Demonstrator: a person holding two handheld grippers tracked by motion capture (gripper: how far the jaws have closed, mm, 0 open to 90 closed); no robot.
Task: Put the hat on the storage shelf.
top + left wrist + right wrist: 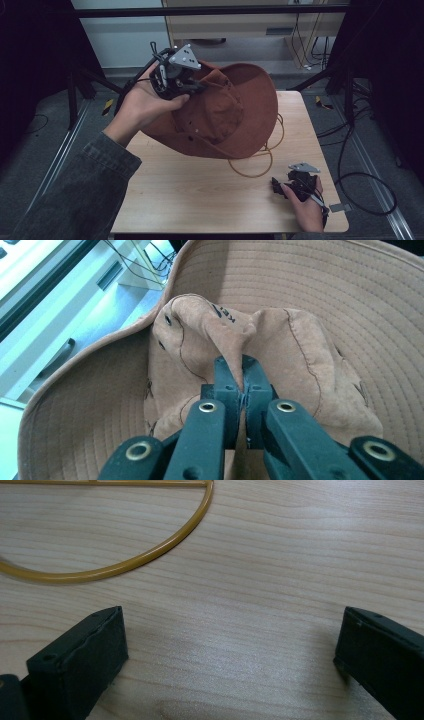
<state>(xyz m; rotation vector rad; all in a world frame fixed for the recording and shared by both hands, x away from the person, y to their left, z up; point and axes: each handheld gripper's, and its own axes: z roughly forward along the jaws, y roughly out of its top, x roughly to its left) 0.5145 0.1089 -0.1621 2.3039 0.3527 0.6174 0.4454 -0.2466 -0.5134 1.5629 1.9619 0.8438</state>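
Observation:
A rust-brown wide-brimmed hat (pixel 225 110) is lifted above the far half of the wooden table (pixel 190 200), tilted with its crown toward the camera. My left gripper (pixel 192 85) is shut on a pinched fold of the crown; in the left gripper view the fold of the hat (pixel 235 330) rises between the closed jaws of the left gripper (pixel 242 372). A tan chin cord (pixel 255 167) hangs from the hat and loops on the table. My right gripper (pixel 278 186) rests low at the table's near right corner, open over bare wood, right gripper (pixel 230 640) with the cord (pixel 145 555) curving ahead.
Black frame legs (pixel 75 95) and cables (pixel 360 175) stand on the grey floor around the table. A pale cabinet (pixel 235 25) lies beyond the far edge. The near left of the table is bare wood under the person's denim sleeve (pixel 80 195).

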